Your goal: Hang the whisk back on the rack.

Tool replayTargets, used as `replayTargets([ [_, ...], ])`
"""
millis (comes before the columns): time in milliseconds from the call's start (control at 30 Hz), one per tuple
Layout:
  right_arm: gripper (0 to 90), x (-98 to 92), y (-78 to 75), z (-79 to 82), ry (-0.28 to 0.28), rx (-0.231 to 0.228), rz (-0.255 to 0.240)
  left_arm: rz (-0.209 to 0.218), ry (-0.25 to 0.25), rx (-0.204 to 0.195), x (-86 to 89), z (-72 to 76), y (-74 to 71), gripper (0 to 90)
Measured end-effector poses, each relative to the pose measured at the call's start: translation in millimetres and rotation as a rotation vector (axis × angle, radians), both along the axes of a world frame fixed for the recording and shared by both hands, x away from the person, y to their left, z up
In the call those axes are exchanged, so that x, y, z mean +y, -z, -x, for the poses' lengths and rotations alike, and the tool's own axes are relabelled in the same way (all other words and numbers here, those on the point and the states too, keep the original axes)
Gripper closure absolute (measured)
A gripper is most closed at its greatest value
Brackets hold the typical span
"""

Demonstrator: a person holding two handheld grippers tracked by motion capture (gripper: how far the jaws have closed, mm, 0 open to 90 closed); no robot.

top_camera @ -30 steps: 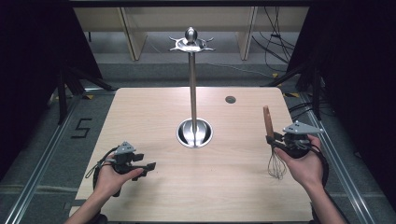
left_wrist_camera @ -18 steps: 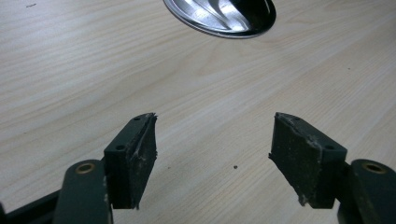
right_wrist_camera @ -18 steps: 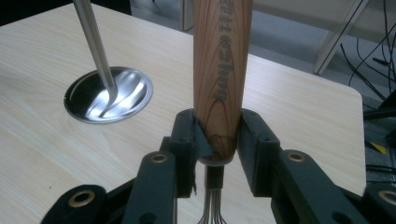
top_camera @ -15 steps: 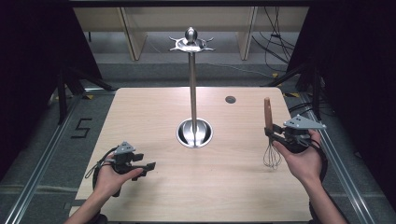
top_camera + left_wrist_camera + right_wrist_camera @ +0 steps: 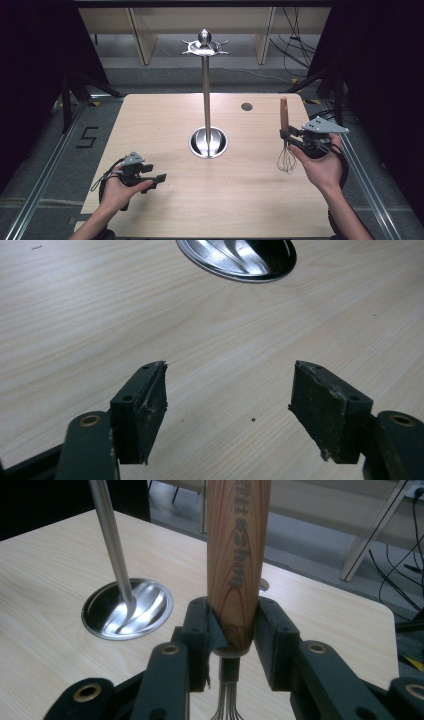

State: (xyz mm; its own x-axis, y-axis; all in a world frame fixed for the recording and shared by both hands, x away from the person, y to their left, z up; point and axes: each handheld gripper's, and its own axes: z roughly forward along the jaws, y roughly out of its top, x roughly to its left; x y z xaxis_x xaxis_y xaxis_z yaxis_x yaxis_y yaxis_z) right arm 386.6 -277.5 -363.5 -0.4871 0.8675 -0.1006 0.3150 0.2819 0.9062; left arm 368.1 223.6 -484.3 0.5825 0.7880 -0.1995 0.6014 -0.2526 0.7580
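Note:
A whisk (image 5: 285,135) with a wooden handle (image 5: 237,555) and a wire head (image 5: 287,161) hangs upright above the table's right side, clear of the wood. My right gripper (image 5: 289,135) is shut on the lower end of that handle, its pads (image 5: 265,630) pressing both sides. A tall steel stand (image 5: 206,90) with a round base (image 5: 208,142) and hooks at its top (image 5: 205,46) rises from the table's middle. My left gripper (image 5: 157,179) rests low at the front left, open, with bare wood between its pads (image 5: 150,405).
The light wooden table (image 5: 165,120) has a small dark hole (image 5: 246,106) at the back right. Dark curtains hang on both sides, and cables lie on the floor behind the table at the right.
My right gripper has lifted the whisk, so the wire head now hangs higher above the table. The left gripper has stayed where it was.

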Motion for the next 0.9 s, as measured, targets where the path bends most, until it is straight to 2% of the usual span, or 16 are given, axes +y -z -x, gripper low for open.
replayTargets([
  [33, 69.6, 0.0, 0.0, 0.0, 0.0, 0.0, 0.0, 0.0, 0.0, 0.0, 0.0, 0.0, 0.0, 29.8],
  [67, 69.6, 1.4, -1.6, 0.0, -0.005, 0.019, -0.006, 0.0, 0.003, 0.003, 0.4, -0.1, -0.3, 29.8],
  [133, 69.6, 1.1, -2.6, -0.8, -0.009, 0.016, 0.003, 0.004, -0.002, 0.0, 0.0, 0.0, -0.1, 29.7],
  [200, 69.6, 4.3, -3.4, -2.6, -0.01, -0.001, -0.008, -0.009, 0.0, 0.003, 1.3, -0.2, -0.9, 29.6],
  [267, 69.7, 5.5, -4.5, -3.4, -0.015, -0.008, -0.002, 0.0, 0.0, 0.002, 1.0, 0.0, -0.9, 29.7],
  [300, 69.7, 5.5, -4.5, -3.4, -0.015, -0.008, -0.002, 0.0, 0.0, 0.002, 1.0, 0.0, -0.9, 29.7],
  [333, 69.6, 5.7, -6.5, -2.9, -0.023, 0.013, 0.0, -0.002, 0.003, 0.005, 1.3, -0.1, -1.1, 29.7],
  [367, 69.6, 7.1, -7.3, -3.6, -0.027, 0.009, 0.004, -0.003, 0.003, 0.005, 1.4, -0.1, -1.2, 29.7],
  [400, 69.6, 11.4, -7.0, -3.4, -0.01, 0.012, -0.035, -0.001, 0.003, 0.005, 1.3, -0.2, -1.1, 29.7],
  [500, 69.6, 12.1, -8.1, -4.7, -0.016, 0.007, -0.03, -0.002, 0.004, 0.005, 1.3, -0.3, -1.0, 29.7],
  [533, 69.6, 10.8, -11.2, -6.4, -0.035, 0.008, -0.002, -0.001, 0.003, 0.005, 1.3, -0.2, -1.0, 29.7],
  [600, 69.6, 12.9, -10.8, -8.2, -0.032, -0.016, -0.014, -0.002, 0.003, 0.004, 1.4, -0.1, -1.1, 29.7],
  [700, 69.6, 15.4, -12.5, -7.2, -0.029, 0.011, -0.027, -0.003, 0.003, 0.003, 1.4, -0.2, -1.1, 29.7],
  [733, 69.6, 13.9, -13.8, -8.5, -0.039, -0.002, -0.003, -0.003, 0.005, 0.002, 1.4, -0.3, -1.1, 29.7],
  [767, 69.6, 16.8, -14.4, -8.5, -0.041, 0.018, -0.02, -0.002, 0.004, 0.004, 1.2, -0.3, -1.0, 29.7],
  [900, 69.6, 19.7, -14.8, -9.9, -0.039, 0.002, -0.032, 0.0, 0.001, -0.002, 1.1, -0.2, -0.9, 29.7],
])
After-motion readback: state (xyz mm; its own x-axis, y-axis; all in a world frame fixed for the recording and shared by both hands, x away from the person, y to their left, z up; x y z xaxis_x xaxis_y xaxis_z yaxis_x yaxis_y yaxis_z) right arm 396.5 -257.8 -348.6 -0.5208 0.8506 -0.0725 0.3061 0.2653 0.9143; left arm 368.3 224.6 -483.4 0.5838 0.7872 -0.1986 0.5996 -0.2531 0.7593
